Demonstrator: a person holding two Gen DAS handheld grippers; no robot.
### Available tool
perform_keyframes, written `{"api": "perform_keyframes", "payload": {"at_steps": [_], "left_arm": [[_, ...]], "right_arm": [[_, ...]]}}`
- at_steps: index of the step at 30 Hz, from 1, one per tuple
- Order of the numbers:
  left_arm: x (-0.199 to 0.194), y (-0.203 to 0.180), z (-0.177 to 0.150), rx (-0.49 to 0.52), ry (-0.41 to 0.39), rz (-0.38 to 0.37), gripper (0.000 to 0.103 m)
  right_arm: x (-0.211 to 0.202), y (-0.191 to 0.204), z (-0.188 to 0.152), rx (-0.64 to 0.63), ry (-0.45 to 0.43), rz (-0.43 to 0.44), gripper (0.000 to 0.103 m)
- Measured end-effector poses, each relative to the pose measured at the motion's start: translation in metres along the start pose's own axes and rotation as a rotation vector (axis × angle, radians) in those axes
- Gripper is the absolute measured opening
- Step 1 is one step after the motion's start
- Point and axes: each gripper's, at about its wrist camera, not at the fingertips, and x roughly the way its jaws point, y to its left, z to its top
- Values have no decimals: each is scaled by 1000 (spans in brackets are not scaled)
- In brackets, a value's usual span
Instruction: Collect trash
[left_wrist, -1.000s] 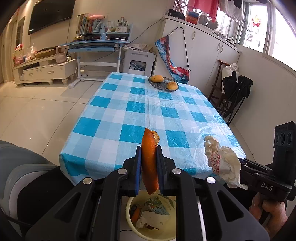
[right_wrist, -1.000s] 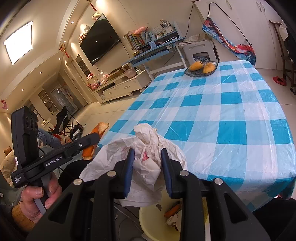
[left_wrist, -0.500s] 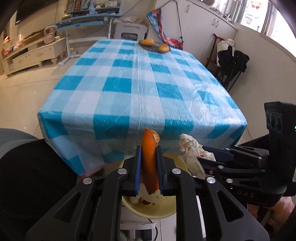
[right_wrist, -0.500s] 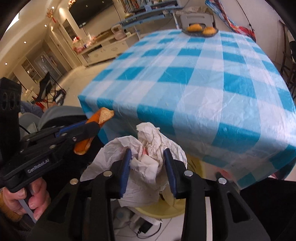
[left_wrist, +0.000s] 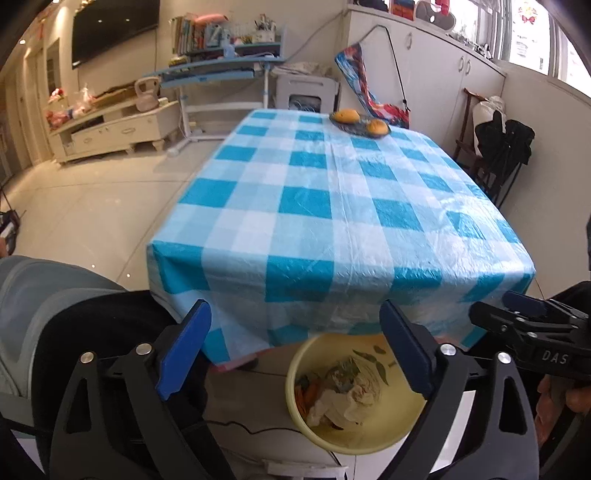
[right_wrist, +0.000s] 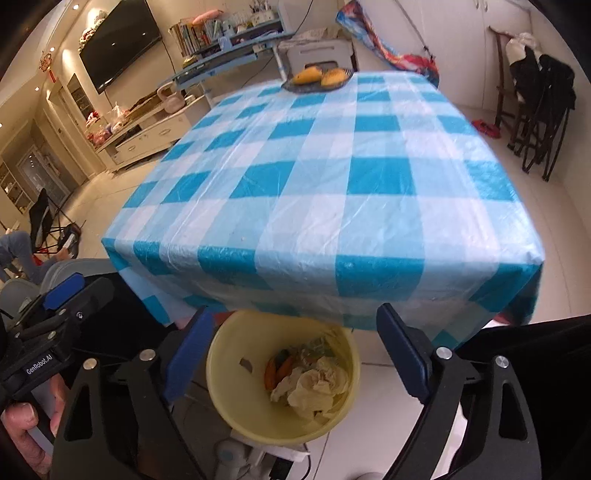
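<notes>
A pale yellow bin (left_wrist: 317, 428) (right_wrist: 229, 402) stands on the floor under the table's near edge. Inside lie crumpled white paper (right_wrist: 317, 384) (left_wrist: 347, 400) and orange peel (right_wrist: 277, 371) (left_wrist: 308, 393) among other scraps. My left gripper (left_wrist: 295, 343) hangs above the bin, its jaws opening wide with nothing between them. My right gripper (right_wrist: 295, 343) is over the bin too, jaws opening, nothing between the blue pads. Each gripper shows at the edge of the other's view: the right gripper (left_wrist: 532, 332), the left gripper (right_wrist: 55, 306).
The table with its blue-and-white checked cloth (left_wrist: 332, 206) (right_wrist: 332, 177) fills the middle; a dark plate of orange fruit (left_wrist: 360, 122) (right_wrist: 319, 77) sits at its far end. A black folded chair (left_wrist: 502, 147) is at the right, and a person's dark-clothed legs flank the bin.
Both grippers have opened. The orange peel left the left gripper and the crumpled paper left the right; both now lie in the bin. Both grippers dipped lower toward the bin.
</notes>
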Motion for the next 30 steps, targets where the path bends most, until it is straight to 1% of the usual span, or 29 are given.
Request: {"api": "perform_keyframes", "payload": {"at_steps": [2,4,6,8,11,14,18,22,30], "left_arm": [[-6,3,4,-7,-42,27,95],[-12,5,7,-15,-81,44,95],[-15,6,9,-17,-109,57,95],[-15,5,10,-14,-122,69,95],[-14,2,10,1,-125,82,95],[-15,-1,11,17,-132,84,95],[-15,-4,14,12,-136,80,95],[-12,-6,15,15,-126,83,95],[-10,-5,14,23,-114,78,95]], "right_arm": [[-17,9,-2,-39,-115,-77,94],[-33,17,-6,-94,-207,-127,96],[-42,24,-9,-140,-256,-162,96],[-41,28,-8,-171,-262,-196,96],[-34,29,-5,-192,-248,-243,96],[-33,28,3,-176,-249,-262,96],[-35,27,6,-163,-269,-294,96],[-32,28,6,-172,-269,-313,96],[-36,31,6,-175,-312,-329,96]]}}
